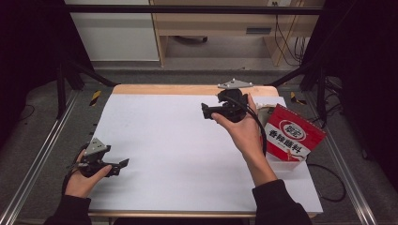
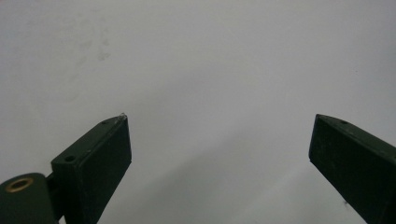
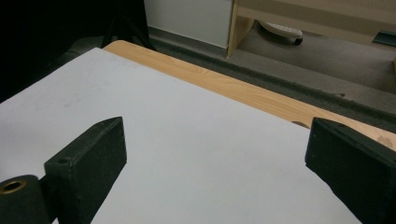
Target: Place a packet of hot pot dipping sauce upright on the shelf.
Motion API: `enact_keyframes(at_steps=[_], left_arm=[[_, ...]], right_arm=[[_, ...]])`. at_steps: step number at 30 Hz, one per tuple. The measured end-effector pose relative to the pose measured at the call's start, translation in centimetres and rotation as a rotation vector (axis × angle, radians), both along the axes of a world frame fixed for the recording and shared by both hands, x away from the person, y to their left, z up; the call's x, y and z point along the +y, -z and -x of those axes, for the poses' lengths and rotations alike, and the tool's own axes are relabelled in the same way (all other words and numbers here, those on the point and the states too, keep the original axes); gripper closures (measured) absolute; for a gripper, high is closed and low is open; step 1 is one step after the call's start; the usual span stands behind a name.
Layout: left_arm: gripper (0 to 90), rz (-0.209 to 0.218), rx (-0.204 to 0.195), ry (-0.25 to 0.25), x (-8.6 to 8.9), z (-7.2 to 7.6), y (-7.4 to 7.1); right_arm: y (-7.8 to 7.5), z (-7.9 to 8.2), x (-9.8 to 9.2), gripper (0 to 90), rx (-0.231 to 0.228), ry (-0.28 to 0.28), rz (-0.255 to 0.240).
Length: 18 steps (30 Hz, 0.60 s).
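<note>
Dark room with black frame posts on both sides, a pale cabinet and a wooden shelf unit at the back, grey floor all around. In the middle sits a wooden table (image 1: pixel 187 89) with a big white sheet (image 1: pixel 187 150) covering nearly all of it, just a strip of wood showing along the far edge.

The left gripper (image 1: pixel 123 163) is down near the front left corner of the sheet, held low in the left hand (image 1: pixel 84 180), pointing toward the middle of the table. Its own view shows the jaws spread wide with nothing but plain white sheet between them.

The right gripper (image 1: pixel 203 111) is up toward the far side, right of centre, held in the right hand (image 1: pixel 241 126) above the sheet with its tips pointing left. Jaws wide apart here too, nothing between them; its view looks across the sheet to the wood edge and the floor beyond.

The closest thing to it is a red and white bag (image 1: pixel 293 136) with printed lettering, standing tilted at the right edge of the table, just beside the right wrist. Neither gripper touches it. Something white pokes out behind its top left corner, can't tell what.
</note>
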<state>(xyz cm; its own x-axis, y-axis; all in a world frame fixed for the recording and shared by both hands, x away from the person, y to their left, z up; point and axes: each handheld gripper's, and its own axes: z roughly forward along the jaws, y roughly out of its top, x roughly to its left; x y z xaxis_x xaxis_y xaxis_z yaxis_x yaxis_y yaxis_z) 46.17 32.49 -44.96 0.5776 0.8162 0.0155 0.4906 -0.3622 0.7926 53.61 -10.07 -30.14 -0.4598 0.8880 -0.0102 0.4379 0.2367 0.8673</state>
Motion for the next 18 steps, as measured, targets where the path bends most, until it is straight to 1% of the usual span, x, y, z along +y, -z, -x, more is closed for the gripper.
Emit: enact_keyframes(at_steps=[1,3,5,7,9,10,15,18], left_arm=[[5.9,0.0,0.0,0.0,0.0,0.0,0.0],[5.9,-0.005,0.002,0.002,0.0,0.0,0.0],[5.8,0.001,-0.001,0.0,0.0,0.0,0.0],[5.8,0.001,-0.001,0.0,0.0,0.0,0.0],[5.8,0.0,-0.001,-0.001,0.0,0.0,0.0],[5.8,0.001,-0.002,-0.001,0.0,0.0,0.0],[5.8,-0.001,-0.001,0.0,0.0,0.0,0.0],[5.7,-0.001,-0.001,-0.002,0.0,0.0,0.0]], right_arm=[[0.2,0.1,0.1,5.9,0.001,-0.001,-0.004],[0.6,0.3,0.1,5.8,0.0,-0.006,0.003],[1.2,0.5,0.2,5.9,0.012,-0.003,-0.001],[1.7,0.7,0.2,5.7,0.022,-0.002,0.007],[2.3,0.8,0.2,5.8,0.023,-0.003,0.003],[2.6,0.9,0.1,5.8,0.024,-0.004,0.009],[4.1,1.2,0.2,5.8,0.048,0.0,0.016],[4.7,1.5,0.0,5.6,0.051,-0.003,0.014]])
